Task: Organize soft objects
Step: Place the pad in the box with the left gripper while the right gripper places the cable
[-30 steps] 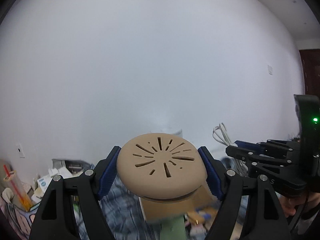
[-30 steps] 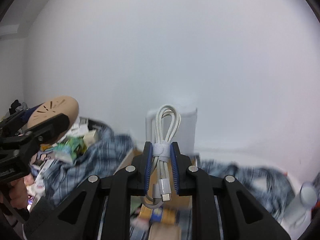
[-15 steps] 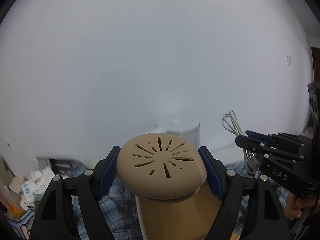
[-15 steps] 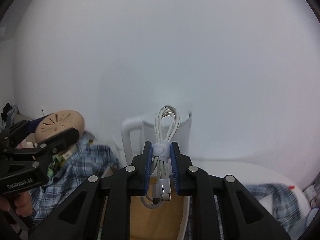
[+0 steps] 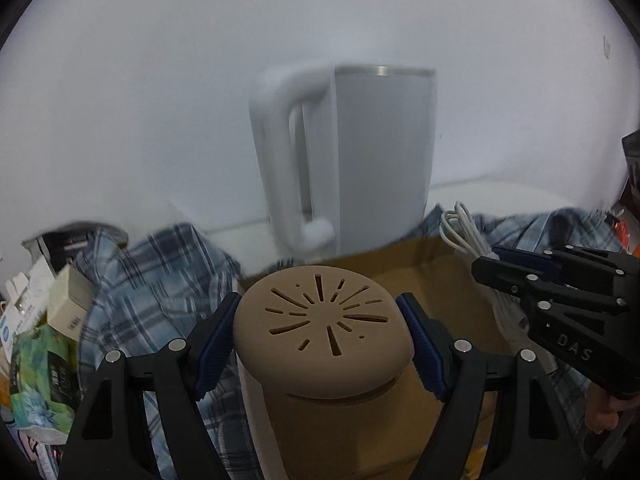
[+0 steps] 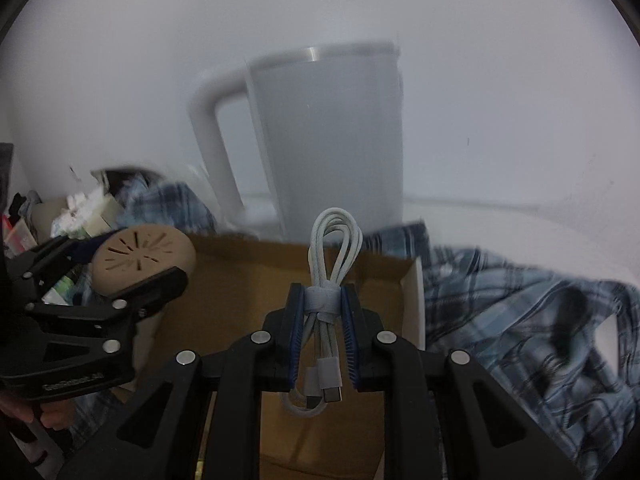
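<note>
step: carrying to cardboard box (image 6: 248,280) | left gripper (image 5: 320,344) clenched on tan pad (image 5: 320,336) | right gripper (image 6: 322,328) grasping cable bundle (image 6: 326,280) | next: lower, release inside box

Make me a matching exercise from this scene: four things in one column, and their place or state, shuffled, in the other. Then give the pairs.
Things:
1. tan bun-shaped toy
2. white cable bundle
3. cardboard box
4. white jug

Places or states:
A. standing behind the box
B. clamped in the right gripper
C. open, below both grippers
D. clamped in the left gripper

Pairs: 1-D, 2-B, 3-C, 4-A
</note>
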Available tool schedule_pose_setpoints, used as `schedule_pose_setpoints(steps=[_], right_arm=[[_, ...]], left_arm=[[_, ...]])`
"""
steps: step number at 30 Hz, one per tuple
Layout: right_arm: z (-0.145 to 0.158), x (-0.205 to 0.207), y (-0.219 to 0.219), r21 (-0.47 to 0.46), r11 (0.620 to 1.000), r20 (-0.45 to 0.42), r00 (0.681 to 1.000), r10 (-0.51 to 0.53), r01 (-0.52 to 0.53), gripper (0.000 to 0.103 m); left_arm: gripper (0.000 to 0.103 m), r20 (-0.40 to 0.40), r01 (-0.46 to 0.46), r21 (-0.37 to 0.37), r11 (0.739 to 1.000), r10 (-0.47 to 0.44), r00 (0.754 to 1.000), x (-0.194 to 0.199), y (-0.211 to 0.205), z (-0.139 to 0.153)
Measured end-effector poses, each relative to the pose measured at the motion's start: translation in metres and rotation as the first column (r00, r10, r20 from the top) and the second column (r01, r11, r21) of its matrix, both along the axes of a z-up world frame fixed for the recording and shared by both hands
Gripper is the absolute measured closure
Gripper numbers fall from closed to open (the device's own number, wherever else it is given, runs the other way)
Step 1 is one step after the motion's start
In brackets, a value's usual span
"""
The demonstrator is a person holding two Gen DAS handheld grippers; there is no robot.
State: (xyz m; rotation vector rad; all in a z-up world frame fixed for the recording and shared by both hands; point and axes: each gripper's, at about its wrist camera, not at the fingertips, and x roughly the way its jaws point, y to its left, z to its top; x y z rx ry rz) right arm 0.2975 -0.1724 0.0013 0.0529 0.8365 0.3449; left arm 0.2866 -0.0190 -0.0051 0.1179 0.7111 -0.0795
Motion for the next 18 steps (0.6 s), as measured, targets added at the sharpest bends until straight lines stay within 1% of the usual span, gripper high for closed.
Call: schedule_pose_setpoints(steps=[2,6,10,12,16,18], right_arm=[[-0.011,0.002,-0.010,0.007,1.000,-0.035,0.999,0.006,-0.006,0.086],[-0.034,0.005,-0.010,-0.016,1.000,-0.069,0.998,-0.003,0.002,0.086],[-0.048,0.010,-0.010,-0.012,1.000,-0.108,0.994,-0.008,0.007,0.086],[-0.053,0.012,-0.009,-0.018,1.000,-0.126,0.992,-0.008,0.006,0.086],[-0.057,0.010,-0.003,-0.075,0.997,-0.108,0.994,-0.007,-0.001,0.086],[-0.058,0.010,-0.001,-0.098,0.995,-0.101,0.995,-0.004,-0.005,0.086]], left_arm=[[0.023,-0.026,-0.001,0.005,1.000,0.001,1.000,0.002,0.002,-0.010],[0.023,-0.079,-0.007,0.014,1.000,0.008,0.997,0.013,0.005,-0.032],[0.023,-0.134,-0.007,0.020,1.000,0.010,0.991,0.025,0.007,-0.053],[0.022,-0.140,-0.010,0.042,0.999,0.016,0.990,0.027,0.006,-0.061],[0.021,-0.147,0.013,0.066,0.998,-0.003,0.989,0.028,-0.001,-0.068],[0.021,-0.179,0.025,0.051,0.998,-0.016,0.984,0.031,-0.004,-0.074]])
